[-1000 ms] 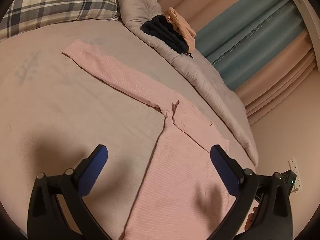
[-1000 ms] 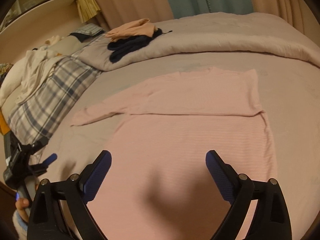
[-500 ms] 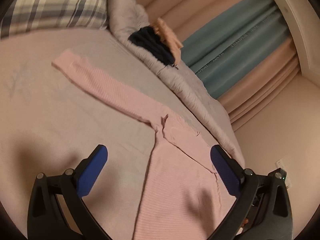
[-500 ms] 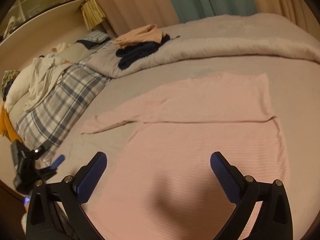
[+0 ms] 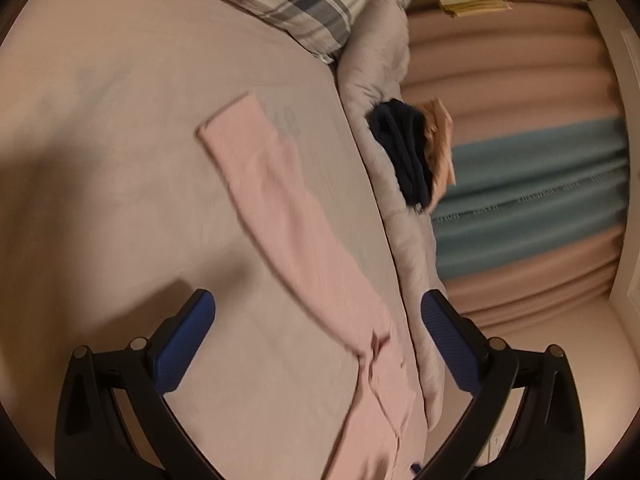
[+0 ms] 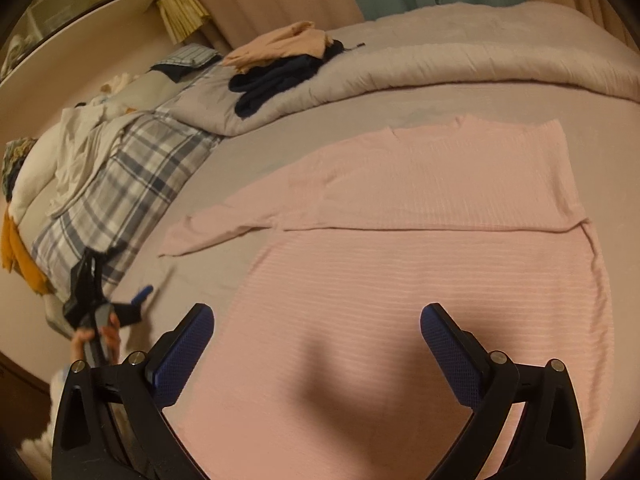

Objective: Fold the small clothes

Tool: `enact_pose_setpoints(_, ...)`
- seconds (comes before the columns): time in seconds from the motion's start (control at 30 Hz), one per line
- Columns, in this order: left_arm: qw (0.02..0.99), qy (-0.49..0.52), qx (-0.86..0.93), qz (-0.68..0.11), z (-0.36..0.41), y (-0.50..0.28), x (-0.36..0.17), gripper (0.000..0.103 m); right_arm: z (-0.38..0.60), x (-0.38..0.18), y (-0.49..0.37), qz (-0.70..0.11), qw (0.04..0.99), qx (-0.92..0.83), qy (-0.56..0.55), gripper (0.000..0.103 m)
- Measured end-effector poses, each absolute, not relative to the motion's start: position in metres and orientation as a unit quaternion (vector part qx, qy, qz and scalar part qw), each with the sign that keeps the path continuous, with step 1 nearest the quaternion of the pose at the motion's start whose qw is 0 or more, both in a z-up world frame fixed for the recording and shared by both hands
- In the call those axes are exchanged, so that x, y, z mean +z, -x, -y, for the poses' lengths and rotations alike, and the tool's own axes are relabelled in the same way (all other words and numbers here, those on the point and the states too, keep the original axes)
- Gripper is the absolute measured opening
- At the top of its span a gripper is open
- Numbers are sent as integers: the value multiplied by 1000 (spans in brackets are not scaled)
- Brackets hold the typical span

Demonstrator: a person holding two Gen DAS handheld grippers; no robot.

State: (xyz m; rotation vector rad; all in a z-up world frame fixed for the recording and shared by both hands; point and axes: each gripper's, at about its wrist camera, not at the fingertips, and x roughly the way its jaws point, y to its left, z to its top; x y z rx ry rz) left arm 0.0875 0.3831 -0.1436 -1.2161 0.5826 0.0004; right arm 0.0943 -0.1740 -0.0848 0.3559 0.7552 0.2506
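A pink ribbed long-sleeved top point(image 6: 420, 248) lies flat on the bed, its far half folded over, one sleeve point(image 6: 224, 224) stretched out to the left. My right gripper point(image 6: 318, 320) is open and empty, hovering over the top's near part. My left gripper point(image 5: 318, 316) is open and empty above the sleeve point(image 5: 276, 208), which runs away from it to its cuff point(image 5: 228, 120). The left gripper also shows in the right wrist view point(image 6: 120, 308), at the bed's left edge beyond the cuff.
A rolled grey duvet point(image 6: 460, 64) lies along the far side with folded dark and peach clothes point(image 6: 280, 64) on it. A plaid pillow point(image 6: 132, 176) and loose white clothes point(image 6: 76, 148) lie at the left. Curtains point(image 5: 520, 208) hang behind the bed.
My left gripper has swung left and moved along the sleeve towards the cuff end. My right gripper has drawn back slightly over the top. Both stay open.
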Motion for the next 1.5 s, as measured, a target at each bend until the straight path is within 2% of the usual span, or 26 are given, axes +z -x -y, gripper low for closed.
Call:
enact_pose_setpoints(0.4,771,569,16,-285,-423,-155,-161,103,187,-98,-105,-382,900,103,-181,102)
enact_pose_setpoints(0.77,800,526,29,-285,-421,-177,-157,100,184,-105,-109,-391,899,98,-171,102)
enact_pose_setpoints(0.8,806,515,32,-290,-418,-178,-155,94,184,-105,-110,-391,899,99,-171,102)
enact_pose_setpoints(0.87,807,503,50,-305,-415,-179,-157,68,182,-106,-111,-391,899,102,-170,102)
enact_pose_setpoints(0.9,802,502,66,-317,-414,-179,-160,43,180,-107,-112,-392,898,107,-167,102)
enact_pose_setpoints(0.93,796,507,74,-323,-414,-177,-163,31,177,-106,-116,-395,897,114,-161,102)
enact_pose_setpoints(1.03,805,495,76,-318,-407,-171,-162,29,168,-103,-133,-394,900,120,-142,100)
enact_pose_setpoints(1.07,815,482,72,-314,-402,-169,-157,26,164,-100,-141,-387,905,118,-133,98)
enact_pose_setpoints(1.1,823,475,65,-306,-399,-168,-151,19,162,-99,-149,-382,907,118,-129,92)
enact_pose_setpoints(1.17,837,465,40,-286,-391,-166,-136,18,158,-100,-171,-384,905,120,-137,72)
enact_pose_setpoints(1.2,843,463,21,-272,-387,-165,-128,18,158,-102,-183,-390,902,117,-146,54)
enact_pose_setpoints(1.23,850,458,5,-261,-383,-165,-120,13,156,-105,-193,-396,898,113,-157,48)
enact_pose_setpoints(1.27,858,445,-6,-256,-376,-166,-109,11,154,-108,-206,-400,894,115,-168,48)
enact_pose_setpoints(1.33,869,424,-27,-254,-362,-170,-93,9,146,-115,-226,-407,887,124,-182,41)
enact_pose_setpoints(1.5,881,389,-87,-255,-322,-178,-63,7,125,-130,-247,-422,881,128,-173,41)
